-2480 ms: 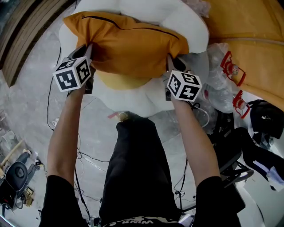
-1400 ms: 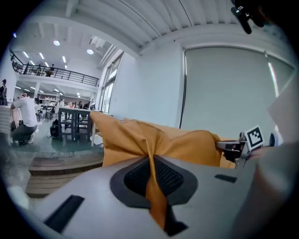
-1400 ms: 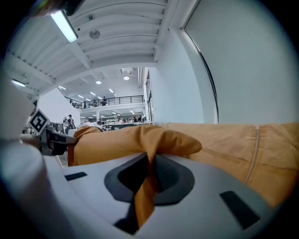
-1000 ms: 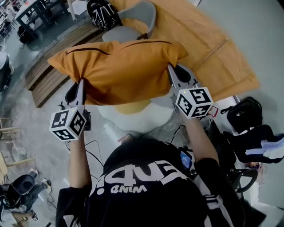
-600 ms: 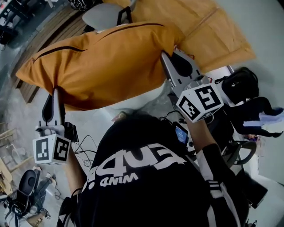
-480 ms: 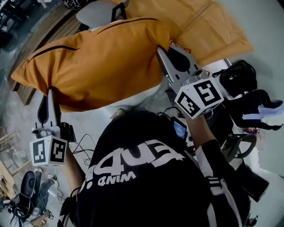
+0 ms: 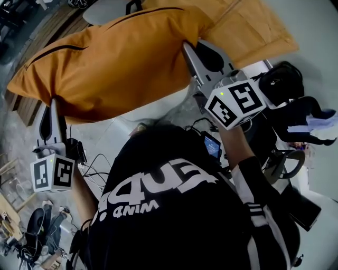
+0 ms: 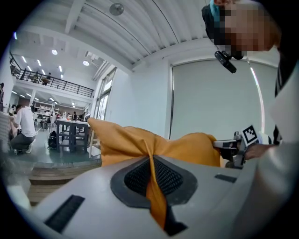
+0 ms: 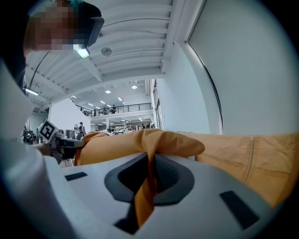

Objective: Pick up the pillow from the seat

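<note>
Around the person are cables (image 7: 95, 171) on the floor at the lower left, a small lit screen (image 7: 213, 147) near the middle, and a big orange cover (image 7: 253, 26) in the upper right of the head view. Dark bags (image 7: 285, 87) lie at the right edge; they run together, so I cannot count them. A grey chair (image 7: 105, 8) sits at the very top, and most of it is cut off by the frame. In the left gripper view, wooden steps (image 8: 56, 173) lie low on the left, and tiny people sit at tables far behind them.

There is one pillow (image 7: 116, 58), orange, and two grippers. The pillow is up in the air in the upper left of the head view, stretched between them. The left gripper (image 7: 53, 105) pinches one corner of it tight. The right gripper (image 7: 193, 50) pinches the other corner tight. In each gripper view a thin fold of orange cloth is squeezed between the jaws.

The person's black shirt (image 7: 174, 211) fills the lower middle and hides the floor under it. The pillow hides whatever is behind it.
</note>
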`<state>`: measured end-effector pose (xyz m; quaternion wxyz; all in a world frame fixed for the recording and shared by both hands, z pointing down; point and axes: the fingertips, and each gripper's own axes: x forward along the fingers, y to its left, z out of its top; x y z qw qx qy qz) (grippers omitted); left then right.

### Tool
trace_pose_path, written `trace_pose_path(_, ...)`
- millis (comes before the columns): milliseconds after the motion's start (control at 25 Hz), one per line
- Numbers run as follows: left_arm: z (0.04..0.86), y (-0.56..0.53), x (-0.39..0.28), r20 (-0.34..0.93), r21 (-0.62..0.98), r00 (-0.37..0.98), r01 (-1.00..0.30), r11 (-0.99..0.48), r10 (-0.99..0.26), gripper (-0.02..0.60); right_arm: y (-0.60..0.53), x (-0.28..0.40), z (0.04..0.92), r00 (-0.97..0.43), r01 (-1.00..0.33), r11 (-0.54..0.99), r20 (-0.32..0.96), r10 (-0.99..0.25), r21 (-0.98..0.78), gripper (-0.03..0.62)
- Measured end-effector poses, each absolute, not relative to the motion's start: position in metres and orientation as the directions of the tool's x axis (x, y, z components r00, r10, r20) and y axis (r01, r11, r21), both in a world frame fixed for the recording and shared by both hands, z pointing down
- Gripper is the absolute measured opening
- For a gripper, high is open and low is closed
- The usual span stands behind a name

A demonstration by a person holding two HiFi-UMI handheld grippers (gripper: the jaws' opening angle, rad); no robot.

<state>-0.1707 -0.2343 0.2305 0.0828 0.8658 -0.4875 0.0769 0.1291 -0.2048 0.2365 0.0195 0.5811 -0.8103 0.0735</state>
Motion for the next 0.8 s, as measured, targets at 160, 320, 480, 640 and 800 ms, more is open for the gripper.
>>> trace_pose_path(160, 0.237, -0.232, -0.171, 0.23, 0.074, 0.508, -0.86, -0.505, -0.83, 0.02, -0.204, 0.13, 0.244, -0.327, -0.943, 0.314, 0.126, -0.937, -0.112, 0.046)
trace_pose_path(320, 0.24, -0.23, -0.17, 0.24, 0.082, 0.508, -0.86, -0.504, -0.827, 0.02, -0.202, 0.129, 0.248, -0.328, -0.942, 0.313, 0.136, -0.935, -0.117, 0.046)
trace_pose_path(480, 0.244, -0.23, -0.173, 0.242, 0.084, 0.508, -0.86, -0.504, -0.827, 0.02, -0.203, 0.128, 0.251, -0.326, -0.942, 0.31, 0.128, -0.937, -0.125, 0.046)
trace_pose_path(640, 0.245, -0.232, -0.174, 0.247, 0.092, 0.511, -0.858, -0.505, -0.824, 0.02, -0.204, 0.127, 0.254, -0.323, -0.943, 0.306, 0.135, -0.937, -0.132, 0.046)
trace_pose_path(800, 0.247, -0.235, -0.176, 0.252, 0.09, 0.51, -0.859, -0.505, -0.823, 0.02, -0.207, 0.125, 0.255, -0.327, -0.942, 0.31, 0.138, -0.935, -0.131, 0.046)
